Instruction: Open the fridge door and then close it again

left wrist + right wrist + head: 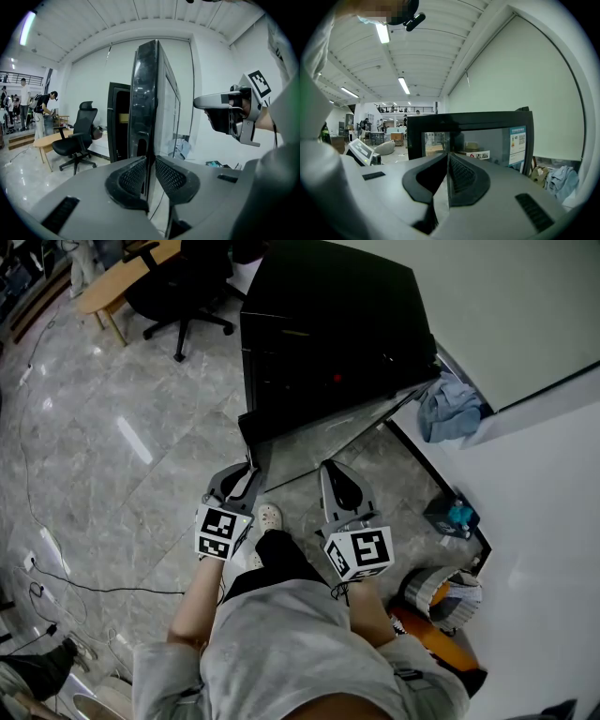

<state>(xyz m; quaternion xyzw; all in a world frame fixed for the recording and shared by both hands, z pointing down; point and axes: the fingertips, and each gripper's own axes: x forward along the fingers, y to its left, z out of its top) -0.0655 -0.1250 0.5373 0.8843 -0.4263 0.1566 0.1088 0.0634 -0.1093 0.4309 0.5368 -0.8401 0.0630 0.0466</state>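
Your left gripper [151,157] is pinched onto the free edge of the fridge door [143,84]. The door's black frame runs straight down into the narrow gap between the ribbed pads, and both pads sit against it. Just to its right, your right gripper [448,153] has its jaws pressed together with nothing between them, and it points at the door's glass front. Below the two grippers, one pale shoe [269,517] shows on the grey marble floor [112,427].

The door stands partly open, swung out from the black fridge [328,324], with its far end toward the white wall [525,306] on your right. From the left gripper view you look along the door edge-on, and the dark open cabinet shows behind it. A blue-and-white sticker [517,144] sits on the right side of the glass. A blue cloth [448,407] lies bunched between the fridge and the wall. Farther off to the left stand a black office chair [183,282] and a wooden table [117,282], with people [42,110] well beyond them.
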